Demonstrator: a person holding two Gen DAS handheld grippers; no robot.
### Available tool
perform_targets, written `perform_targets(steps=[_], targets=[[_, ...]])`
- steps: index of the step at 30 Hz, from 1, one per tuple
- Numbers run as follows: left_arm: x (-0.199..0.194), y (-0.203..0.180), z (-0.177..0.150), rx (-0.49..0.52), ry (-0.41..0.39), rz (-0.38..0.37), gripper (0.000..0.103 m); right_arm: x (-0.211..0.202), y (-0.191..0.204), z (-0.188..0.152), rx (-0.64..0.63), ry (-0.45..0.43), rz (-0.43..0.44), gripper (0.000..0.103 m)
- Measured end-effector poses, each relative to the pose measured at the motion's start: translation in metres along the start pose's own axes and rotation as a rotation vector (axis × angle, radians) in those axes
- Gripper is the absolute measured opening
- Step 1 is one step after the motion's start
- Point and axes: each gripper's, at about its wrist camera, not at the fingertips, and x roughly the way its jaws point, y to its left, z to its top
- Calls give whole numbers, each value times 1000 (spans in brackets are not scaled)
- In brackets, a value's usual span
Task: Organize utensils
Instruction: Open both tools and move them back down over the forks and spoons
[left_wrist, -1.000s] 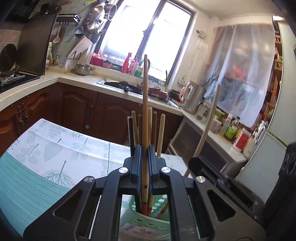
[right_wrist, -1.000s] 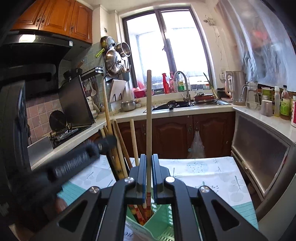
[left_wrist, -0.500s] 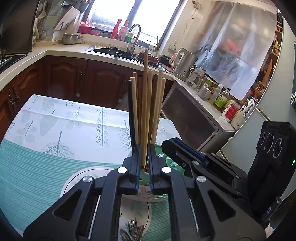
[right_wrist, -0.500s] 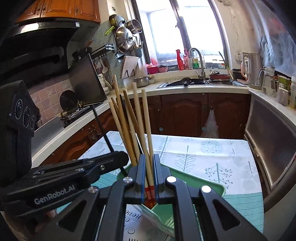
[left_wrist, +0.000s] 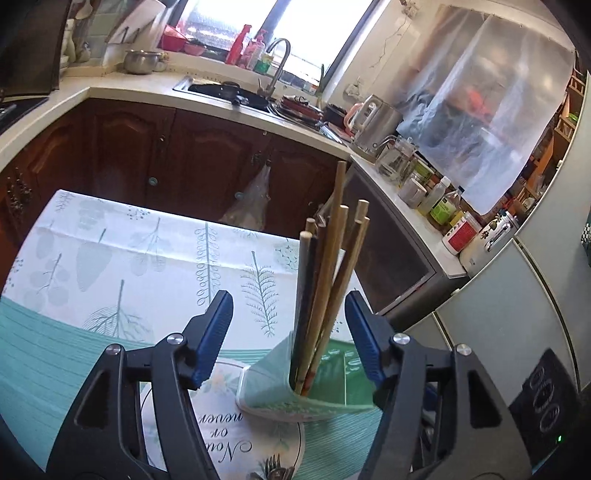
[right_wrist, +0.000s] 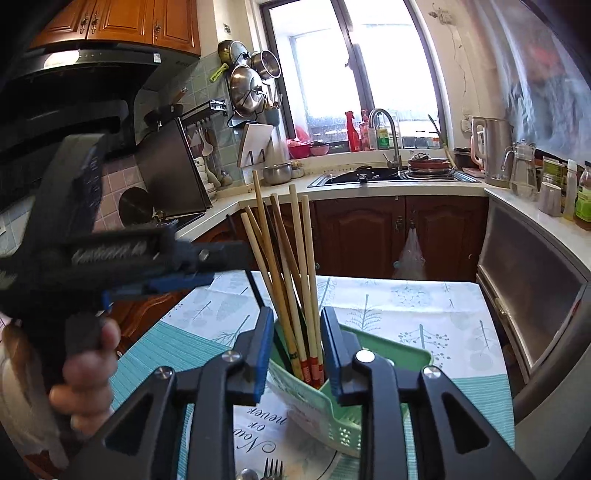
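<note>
Several wooden chopsticks (left_wrist: 327, 266) stand bunched in a pale green holder (left_wrist: 273, 387) on the table. My left gripper (left_wrist: 287, 295) is open and its jaws are still opening; the chopsticks rise in the gap, right of centre, untouched by the blue pads. In the right wrist view the same chopsticks (right_wrist: 291, 280) stand in the holder (right_wrist: 332, 410) just beyond my right gripper (right_wrist: 296, 314). Its jaws are opening too, with the sticks between them and free of the pads. My left gripper (right_wrist: 229, 267) shows at the left, held by a hand (right_wrist: 88, 369).
The holder rests partly on a white plate (left_wrist: 221, 424) with lettering, where a fork (right_wrist: 273, 469) lies at the near edge. A leaf-print tablecloth (left_wrist: 129, 258) covers the table. Dark cabinets (right_wrist: 369, 236) and a counter with a sink (right_wrist: 369, 177) stand behind it.
Each gripper was shut on one upright chopstick; both have let go and the sticks now stand in the holder. The left gripper has drawn back and tilted downward.
</note>
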Motion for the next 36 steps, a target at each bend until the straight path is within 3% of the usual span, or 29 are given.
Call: perform_targets(steps=[4,5,6,7,12,18,23,27,36], targets=[[33,-1,11,-22,28,-30,60,-1,-5,-7,20,14,-20,26],[37,-3,11,-18,29,-52,53,-1,-7,-8,24,15,-22,26],[41,-6,11,-8,33,-87,38,-1,-8,-8,28,15,-24,26],[43,-9,10,13,39,-119,31,-1,-10,-9,33,17,-29,26],[37,-33,0,140,32,-166,20,-3,-14,-11,41,21,-36,26],[11,-40,-11,167,61,-123,22,-6,-15,-12,58,12,-25,26],[-17,-41,-23,200,99,-14,33,-10,-8,-11,53,4,-12,26],[-40,-44,-36,232,123,40,33,-18,-1,-12,50,8,-7,26],[-76,-35,-91,219,231,92,33,-35,13,-22,79,102,-39,26]])
